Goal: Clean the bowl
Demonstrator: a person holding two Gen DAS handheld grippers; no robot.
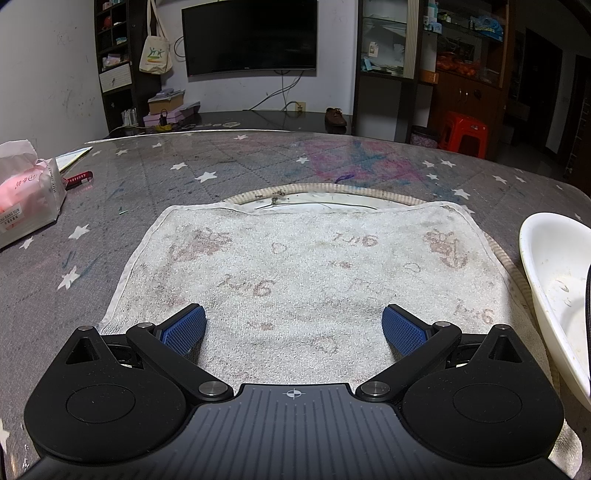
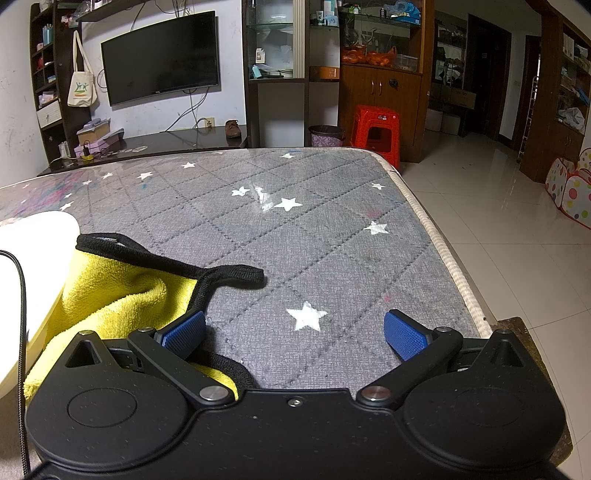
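A pack of tissues (image 1: 27, 195) sits on the grey star-patterned desk (image 1: 229, 173), far to the left and ahead of the left tool, with a red pen (image 1: 78, 180) just beyond it. Well ahead, a dark television (image 1: 250, 36) hangs on the wall, a tote bag (image 1: 156, 53) hanging to its left. Ahead of the right tool, past the desk's far edge, stand a red stool (image 2: 376, 131) and a waste bin (image 2: 327, 136).

1. Surface (image 2: 332, 258): grey quilted cloth with stitched lines and shiny silver stars under a glossy clear cover.
2. Towel (image 1: 295, 266): white terry cloth, rough nap, faded print.
3. Bowl (image 1: 554, 280): smooth white plastic, glossy, smeared inside.
4. Cloth (image 2: 110, 295): yellow fleecy pile, black stitched edge.
5. Tissue pack (image 1: 26, 199): glossy plastic wrap.
6. Floor (image 2: 498, 240): polished tiles.
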